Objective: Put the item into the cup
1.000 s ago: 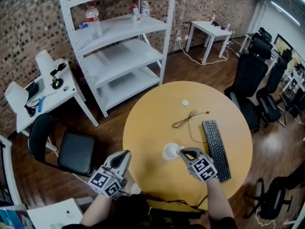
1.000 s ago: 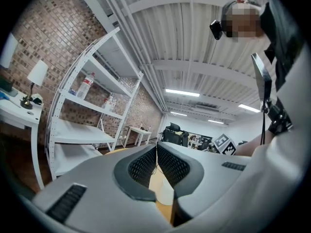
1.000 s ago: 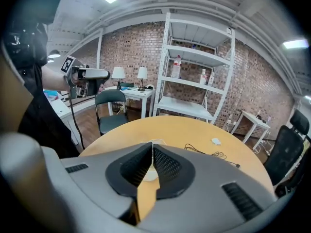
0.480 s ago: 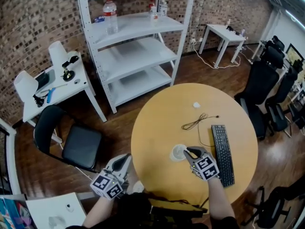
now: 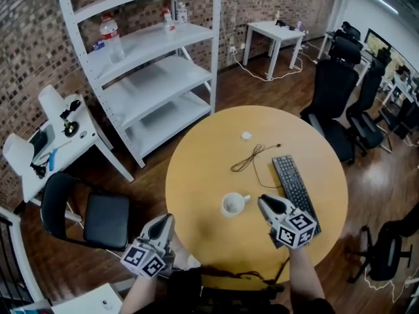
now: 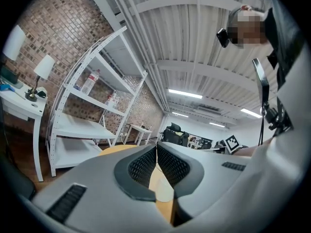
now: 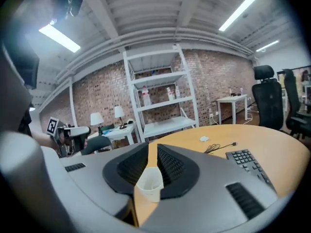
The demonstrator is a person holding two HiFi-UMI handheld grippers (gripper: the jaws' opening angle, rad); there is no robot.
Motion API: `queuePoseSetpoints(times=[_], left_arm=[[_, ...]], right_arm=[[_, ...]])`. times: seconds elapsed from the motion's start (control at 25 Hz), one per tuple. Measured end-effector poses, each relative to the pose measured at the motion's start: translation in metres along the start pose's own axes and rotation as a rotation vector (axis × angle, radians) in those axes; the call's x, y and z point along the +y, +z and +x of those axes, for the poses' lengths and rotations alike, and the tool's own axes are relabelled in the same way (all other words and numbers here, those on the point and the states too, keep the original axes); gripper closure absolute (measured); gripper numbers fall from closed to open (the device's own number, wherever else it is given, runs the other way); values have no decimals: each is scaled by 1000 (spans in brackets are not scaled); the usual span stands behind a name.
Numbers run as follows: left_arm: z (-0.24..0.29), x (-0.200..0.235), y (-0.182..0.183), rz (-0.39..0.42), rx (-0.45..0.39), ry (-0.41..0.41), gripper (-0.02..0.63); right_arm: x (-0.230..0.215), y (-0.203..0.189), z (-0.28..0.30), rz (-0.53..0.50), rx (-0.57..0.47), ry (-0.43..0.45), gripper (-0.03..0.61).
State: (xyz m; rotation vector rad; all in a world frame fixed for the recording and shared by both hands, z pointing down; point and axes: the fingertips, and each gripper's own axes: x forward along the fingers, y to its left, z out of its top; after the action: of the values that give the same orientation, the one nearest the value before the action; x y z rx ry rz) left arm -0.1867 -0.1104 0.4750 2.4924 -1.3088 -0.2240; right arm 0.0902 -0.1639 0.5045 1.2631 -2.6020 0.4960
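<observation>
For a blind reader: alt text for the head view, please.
A white cup stands on a round table, the right gripper close by but not touching it. A keyboard and loose cable lie nearby; the left gripper is off the table.

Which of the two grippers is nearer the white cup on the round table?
The right gripper, hovering over the table just right of the cup, fingers apart and empty. The left gripper hangs by the table's near-left edge.
</observation>
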Motion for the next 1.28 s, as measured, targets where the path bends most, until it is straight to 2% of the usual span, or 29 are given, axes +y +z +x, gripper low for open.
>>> queuePoseSetpoints(times=[0.2,0.44,0.64,0.76,0.8,0.84,0.96,1.12,1.28], left_arm=[[16,-7,-16,-6,45,-48,611],[42,-44,-23,31,92,-154,611],[54,-73,-25,9,62,-218,611],[62,-88,-28,16,63,-253,611],[63,-92,-30,20,70,-264,611],[64,-95,-32,23,76,-273,611],[67,-104,-32,27,82,-292,611],[70,-110,-30,37,89,-312,611],[71,-110,-32,28,89,-314,611]], right_arm=[[-19,0,-82,4,-97,-150,515],[-35,-22,-193,77,-214,-361,515],[-31,-59,-262,184,-296,-482,517],[-26,-70,-282,185,-354,-536,527],[-25,-72,-287,180,-380,-553,548],[-23,-73,-291,179,-405,-564,571],[-17,-71,-294,184,-463,-577,577],[-16,-65,-288,155,-468,-617,577],[-15,-56,-283,146,-467,-607,577]])
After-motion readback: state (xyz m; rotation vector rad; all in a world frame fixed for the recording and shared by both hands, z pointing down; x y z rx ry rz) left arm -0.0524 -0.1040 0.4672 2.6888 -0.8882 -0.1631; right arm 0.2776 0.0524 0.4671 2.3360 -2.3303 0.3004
